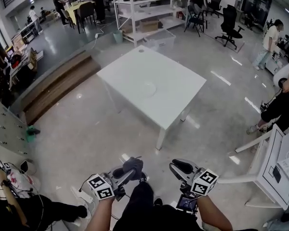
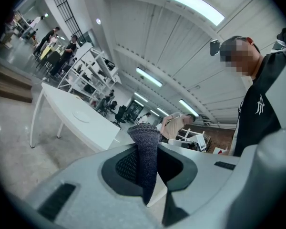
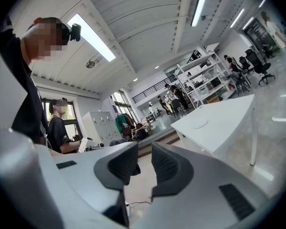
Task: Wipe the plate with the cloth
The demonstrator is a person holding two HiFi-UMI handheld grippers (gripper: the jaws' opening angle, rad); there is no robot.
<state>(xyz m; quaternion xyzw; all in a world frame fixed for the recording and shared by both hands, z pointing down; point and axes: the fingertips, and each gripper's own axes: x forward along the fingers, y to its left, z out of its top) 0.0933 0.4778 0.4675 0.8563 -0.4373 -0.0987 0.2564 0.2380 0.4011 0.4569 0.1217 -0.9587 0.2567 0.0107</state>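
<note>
A white plate (image 1: pixel 147 87) lies near the middle of the white table (image 1: pixel 173 100), far ahead of both grippers. It also shows small on the table in the left gripper view, plate (image 2: pixel 81 115), and in the right gripper view, plate (image 3: pixel 200 124). My left gripper (image 1: pixel 130 170) is held low near my body, shut on a dark grey cloth (image 1: pixel 133 164). The cloth (image 2: pixel 146 144) stands up between the jaws of the left gripper (image 2: pixel 150 151). My right gripper (image 1: pixel 177 167) is beside it, and the right gripper (image 3: pixel 144 159) shows a narrow gap with nothing in it.
Bare glossy floor separates me from the table. Wooden steps (image 1: pixel 58 83) run along the left. A white stand (image 1: pixel 272 170) and a person's legs (image 1: pixel 274 112) are at the right. White shelving (image 1: pixel 144 13) and office chairs (image 1: pixel 229 25) stand behind the table.
</note>
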